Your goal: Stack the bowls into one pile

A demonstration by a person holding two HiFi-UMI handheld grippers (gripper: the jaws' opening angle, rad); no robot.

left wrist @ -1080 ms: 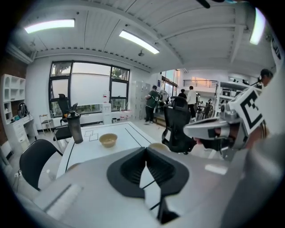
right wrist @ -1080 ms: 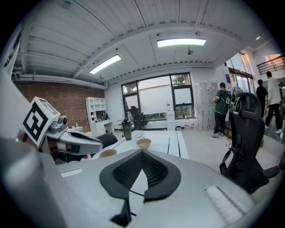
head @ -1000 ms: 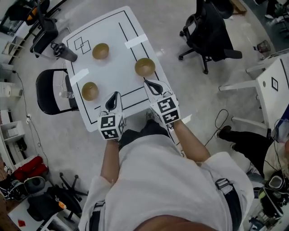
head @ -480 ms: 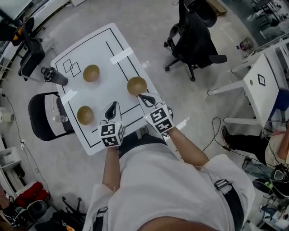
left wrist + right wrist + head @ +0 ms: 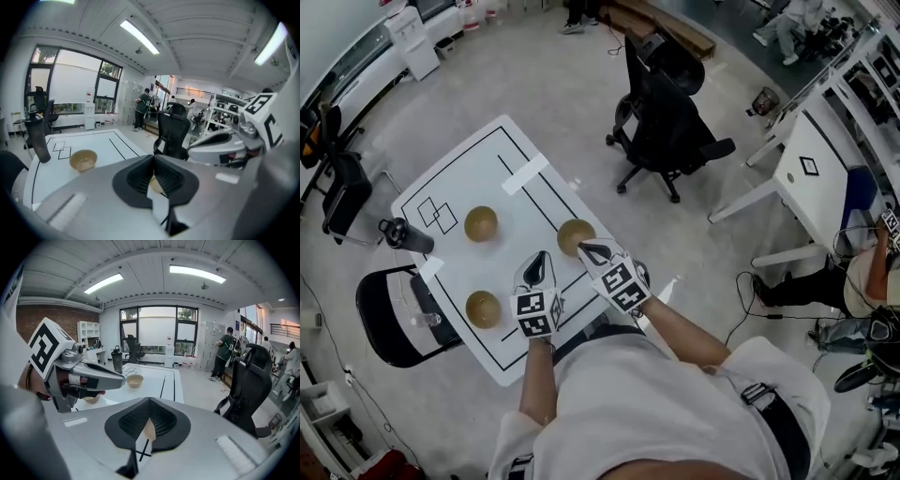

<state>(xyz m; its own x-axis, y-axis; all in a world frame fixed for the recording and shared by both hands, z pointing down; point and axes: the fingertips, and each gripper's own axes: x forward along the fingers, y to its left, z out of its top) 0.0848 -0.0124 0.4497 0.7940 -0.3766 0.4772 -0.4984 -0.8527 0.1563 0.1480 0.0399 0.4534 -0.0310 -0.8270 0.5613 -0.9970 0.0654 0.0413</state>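
Three tan bowls stand apart on the white table point(image 5: 459, 258): a far bowl point(image 5: 481, 224), a right bowl point(image 5: 576, 236) and a near-left bowl point(image 5: 484, 308). My left gripper point(image 5: 539, 255) hovers over the table between the near-left and right bowls, shut and holding nothing. My right gripper point(image 5: 583, 247) is shut and empty too, its tip at the right bowl's near rim. In the left gripper view the far bowl point(image 5: 83, 160) lies ahead left of the left gripper point(image 5: 153, 157). In the right gripper view it point(image 5: 135, 380) lies ahead of the right gripper point(image 5: 149, 399).
A dark bottle point(image 5: 405, 234) stands at the table's left edge. A black chair point(image 5: 382, 309) sits left of the table and a black office chair point(image 5: 666, 122) beyond its right side. Black lines and white tape strips point(image 5: 523, 173) mark the tabletop.
The head view has pulled back and swung, showing more floor. Both grippers have moved a little further over the table; the right tip is now closer to the right bowl.
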